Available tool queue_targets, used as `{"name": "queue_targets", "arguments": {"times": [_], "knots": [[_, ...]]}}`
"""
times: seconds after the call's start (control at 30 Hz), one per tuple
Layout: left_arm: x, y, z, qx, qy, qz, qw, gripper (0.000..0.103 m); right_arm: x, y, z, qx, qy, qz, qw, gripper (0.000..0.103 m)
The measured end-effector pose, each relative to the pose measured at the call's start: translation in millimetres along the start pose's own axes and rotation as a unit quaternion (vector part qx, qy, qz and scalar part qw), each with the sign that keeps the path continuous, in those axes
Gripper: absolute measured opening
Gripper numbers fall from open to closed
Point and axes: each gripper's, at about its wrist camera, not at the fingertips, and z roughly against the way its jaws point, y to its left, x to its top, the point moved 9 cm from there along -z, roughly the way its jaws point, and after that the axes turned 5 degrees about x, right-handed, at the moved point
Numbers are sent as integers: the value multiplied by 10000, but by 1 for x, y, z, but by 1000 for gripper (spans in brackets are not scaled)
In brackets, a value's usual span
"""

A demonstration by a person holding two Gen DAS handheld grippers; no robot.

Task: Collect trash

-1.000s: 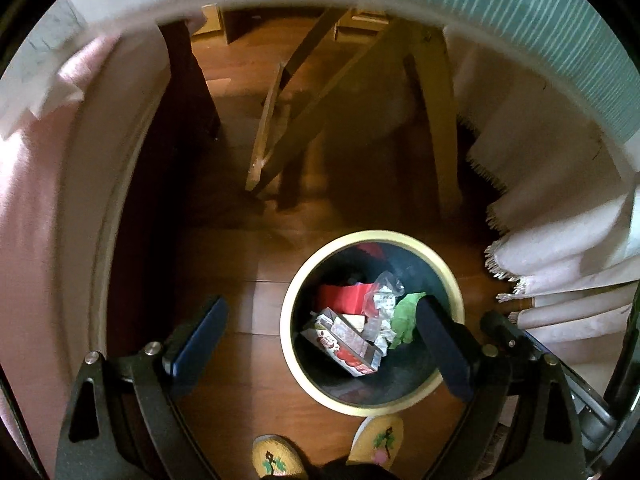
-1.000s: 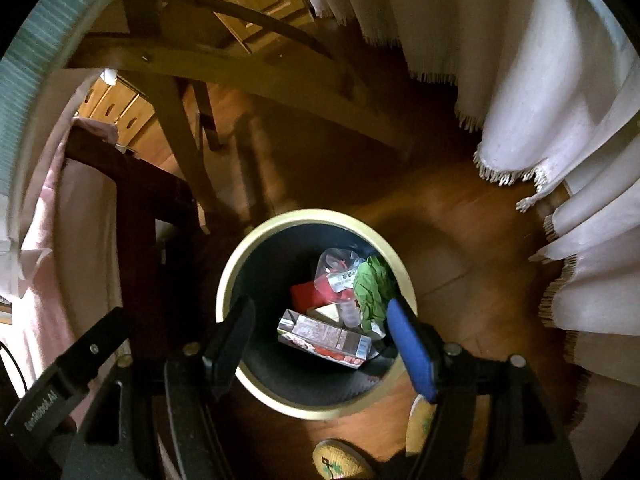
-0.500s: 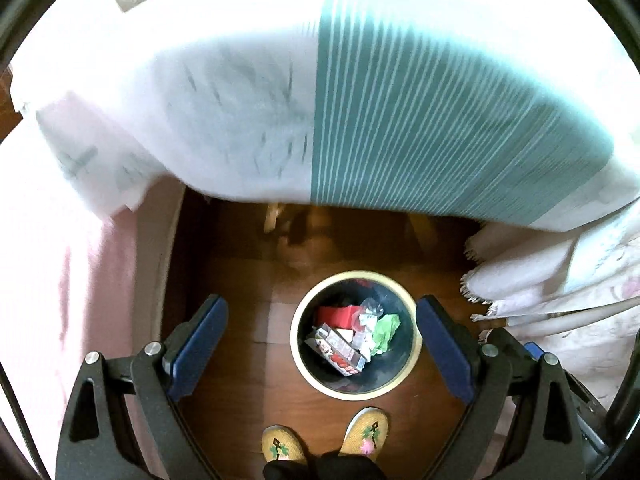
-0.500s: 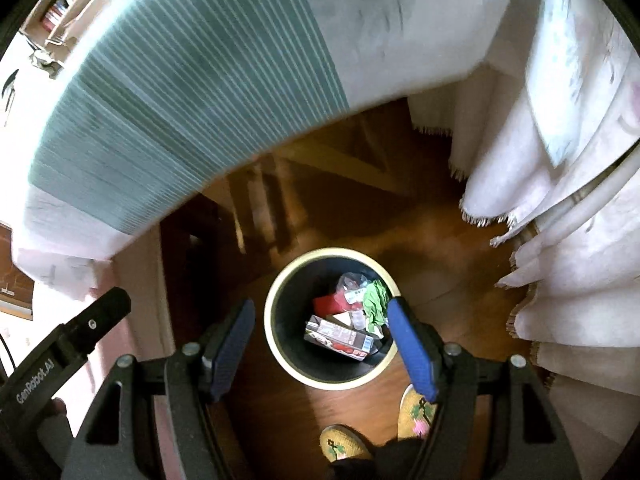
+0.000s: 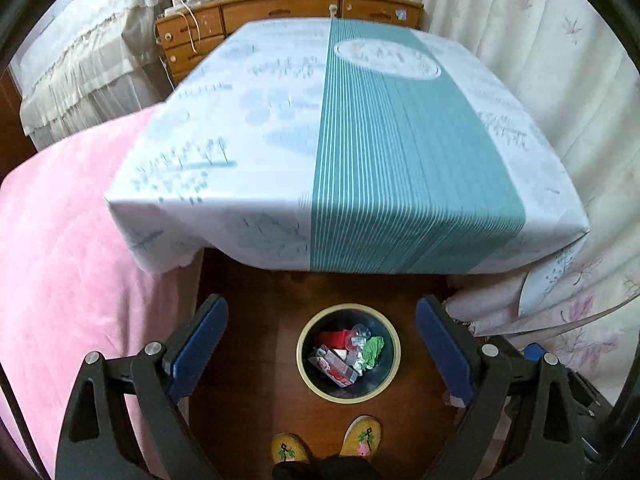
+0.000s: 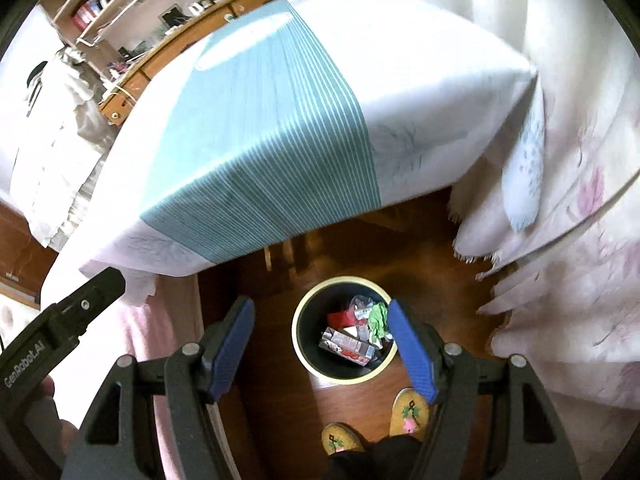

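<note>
Both grippers, left (image 5: 322, 354) and right (image 6: 322, 350), are hanging open and empty above the bin (image 5: 390, 372) on the floor. Trash (image 5: 348, 354) is lying inside the bin. Tabletop (image 5: 360, 152) is showing no loose trash, so collection is judged near complete; the next move calls for locating any remaining item before descending.

left gripper (image 5: 322, 344) jaws wide apart, empty, angled steeply downward, right gripper (image 6: 320, 350) likewise parted and empty, slippered feet (image 5: 326, 446) below
</note>
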Motion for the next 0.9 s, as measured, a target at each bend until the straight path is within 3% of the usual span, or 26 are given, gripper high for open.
{"name": "queue_targets", "arguments": {"times": [0.5,0.9], "knots": [[55,-13,113,-101,-676,-193,9975,94,61,49,111,57,-478,491,9976,70],[68,-12,129,-249,-563,141,9980,94,88,64,144,-57,-787,825,9935,70]]}}
